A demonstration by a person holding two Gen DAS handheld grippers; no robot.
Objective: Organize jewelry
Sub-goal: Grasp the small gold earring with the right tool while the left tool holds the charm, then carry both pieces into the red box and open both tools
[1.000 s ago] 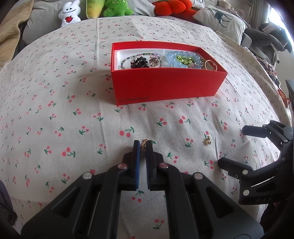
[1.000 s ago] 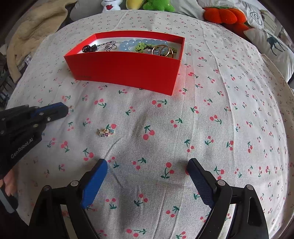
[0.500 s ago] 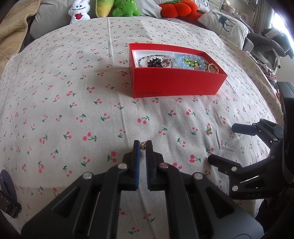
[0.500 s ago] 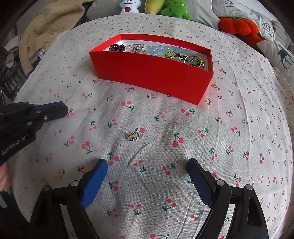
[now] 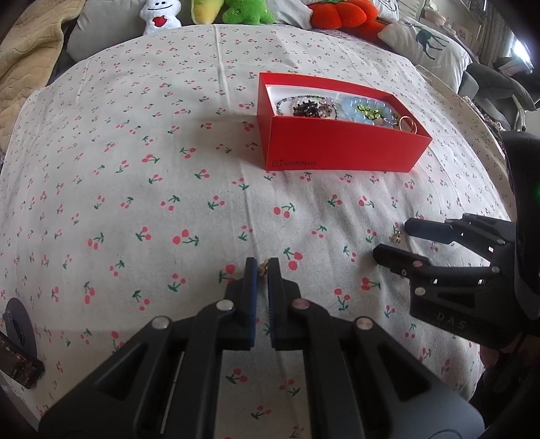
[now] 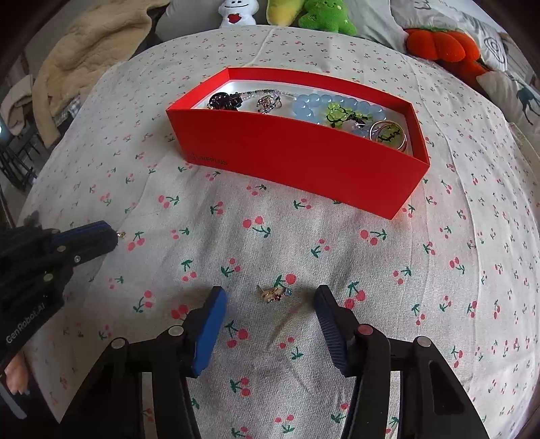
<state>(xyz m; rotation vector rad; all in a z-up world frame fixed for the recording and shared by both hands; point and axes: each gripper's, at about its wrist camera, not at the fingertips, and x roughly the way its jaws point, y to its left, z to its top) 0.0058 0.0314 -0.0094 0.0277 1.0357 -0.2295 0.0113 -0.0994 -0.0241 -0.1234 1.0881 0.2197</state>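
Note:
A red box (image 5: 337, 148) (image 6: 303, 162) on the cherry-print cloth holds a blue bead bracelet (image 6: 314, 104), a gold ring (image 6: 388, 133) and other jewelry. My left gripper (image 5: 262, 266) is shut on a small gold earring (image 5: 263, 266), held just above the cloth; it shows in the right wrist view (image 6: 113, 236) at the left. My right gripper (image 6: 270, 297) is open, its fingers on either side of a second gold earring with coloured stones (image 6: 275, 293) lying on the cloth. That earring also shows in the left wrist view (image 5: 395, 236), between the right gripper's fingers (image 5: 401, 241).
Plush toys (image 6: 325, 17) and pillows (image 5: 428, 44) line the far edge of the bed. A beige blanket (image 6: 87, 57) lies at the far left. The cloth falls away at the right edge (image 5: 489, 141).
My left gripper has pulled back from the box, still holding its earring. My right gripper has moved forward over the second earring, which now lies between its open fingers.

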